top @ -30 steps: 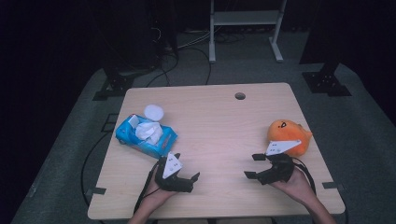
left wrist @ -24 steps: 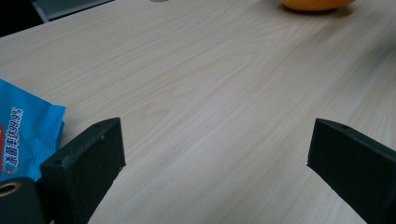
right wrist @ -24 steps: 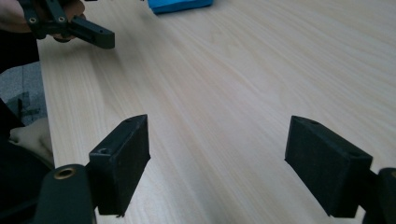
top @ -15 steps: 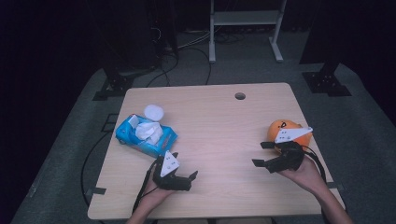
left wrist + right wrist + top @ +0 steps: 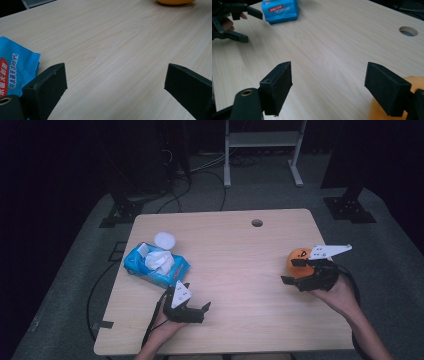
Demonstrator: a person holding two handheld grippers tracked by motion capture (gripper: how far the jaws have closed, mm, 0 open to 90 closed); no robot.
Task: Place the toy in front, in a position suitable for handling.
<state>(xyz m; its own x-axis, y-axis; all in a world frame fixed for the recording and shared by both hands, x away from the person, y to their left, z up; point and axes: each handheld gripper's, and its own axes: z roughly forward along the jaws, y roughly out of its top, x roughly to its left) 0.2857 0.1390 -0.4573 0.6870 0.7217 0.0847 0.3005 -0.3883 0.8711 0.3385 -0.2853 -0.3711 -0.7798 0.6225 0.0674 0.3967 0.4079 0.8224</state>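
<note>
An orange ball-like object with a dark face (image 5: pixel 298 259) rests near the table's right edge. My right gripper (image 5: pixel 289 271) stands open just beside it, with its far jaw against the orange side; in the right gripper view the orange object (image 5: pixel 419 83) sits behind the right jaw, not between the jaws of the gripper (image 5: pixel 328 86). My left gripper (image 5: pixel 198 297) stands open near the front edge, right of a blue wet-wipe pack (image 5: pixel 154 266). The left gripper view has the open gripper (image 5: pixel 116 83) over bare wood, with the pack (image 5: pixel 15 67) at left.
A white crumpled wipe (image 5: pixel 159 261) lies on the pack, and a white round lid (image 5: pixel 164 240) sits behind it. The wooden table (image 5: pixel 235 270) has a cable hole (image 5: pixel 257 223) at the back. Cables and stand legs are on the floor beyond.
My right gripper has moved away from the front edge and up beside the orange object. The left gripper has hardly moved.
</note>
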